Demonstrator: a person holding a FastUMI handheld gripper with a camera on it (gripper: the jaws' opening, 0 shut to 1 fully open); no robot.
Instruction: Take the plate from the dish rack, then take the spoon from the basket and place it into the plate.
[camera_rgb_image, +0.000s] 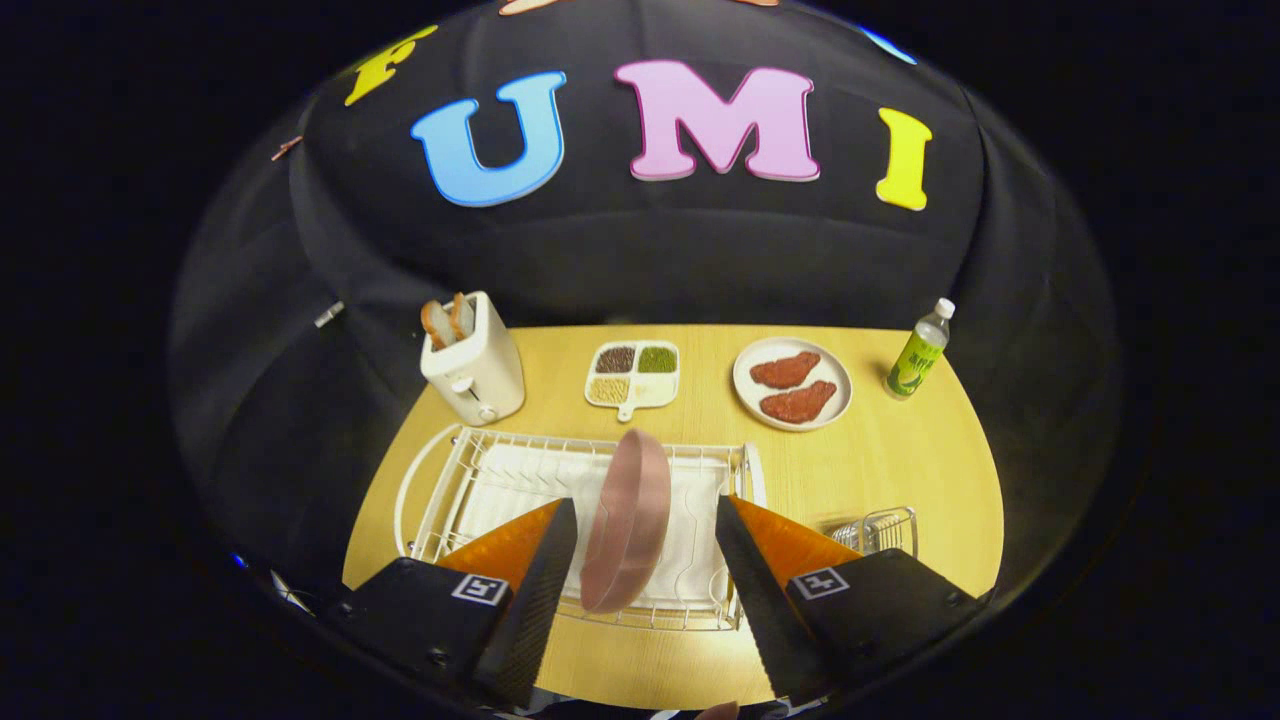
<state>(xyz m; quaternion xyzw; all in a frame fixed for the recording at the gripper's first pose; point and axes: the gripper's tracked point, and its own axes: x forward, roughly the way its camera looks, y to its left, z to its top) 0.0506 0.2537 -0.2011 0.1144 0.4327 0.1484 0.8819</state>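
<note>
A pink plate stands on edge in the white wire dish rack on the wooden table. My gripper is open, its two black fingers on either side of the plate with gaps on both sides, not touching it. A small wire basket sits to the right of the rack, partly hidden behind the right finger; I cannot make out the spoon in it.
Beyond the rack stand a white toaster with bread, a divided dish of grains, a white plate with two pieces of meat and a green-labelled bottle. Bare wooden table lies right of the rack.
</note>
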